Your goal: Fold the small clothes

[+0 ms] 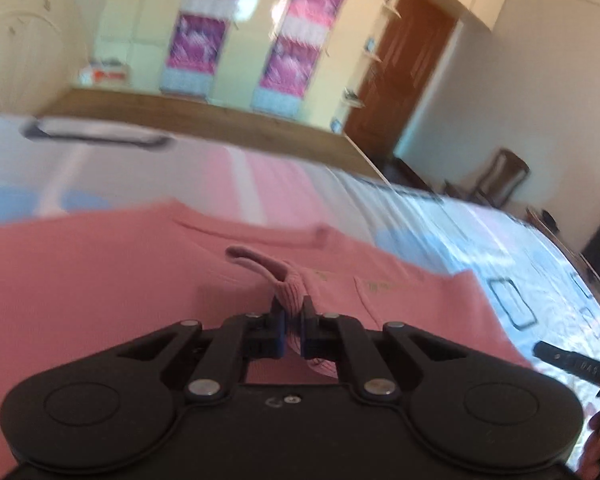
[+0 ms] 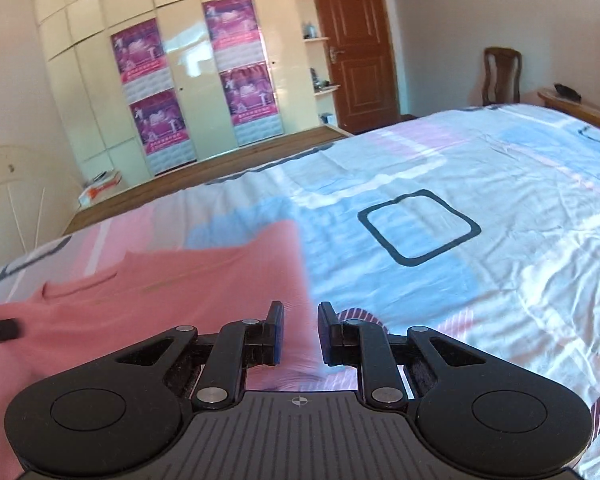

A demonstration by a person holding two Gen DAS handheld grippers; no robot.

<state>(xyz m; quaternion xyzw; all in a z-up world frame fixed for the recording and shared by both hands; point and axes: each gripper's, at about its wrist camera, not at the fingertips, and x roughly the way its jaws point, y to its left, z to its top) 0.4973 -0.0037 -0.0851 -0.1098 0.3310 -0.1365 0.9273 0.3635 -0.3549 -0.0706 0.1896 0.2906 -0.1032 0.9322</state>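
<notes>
1. Ribbed hem [image 1: 290, 300] sits pinched in your left gripper [image 1: 292, 320]; so thin a bite could slip out.
2. Right gripper [image 2: 301, 330] gapes empty, low centre, so the pink garment [image 2: 160, 300] at lower left may sag unevenly across the bedsheet [image 2: 480, 260].
</notes>
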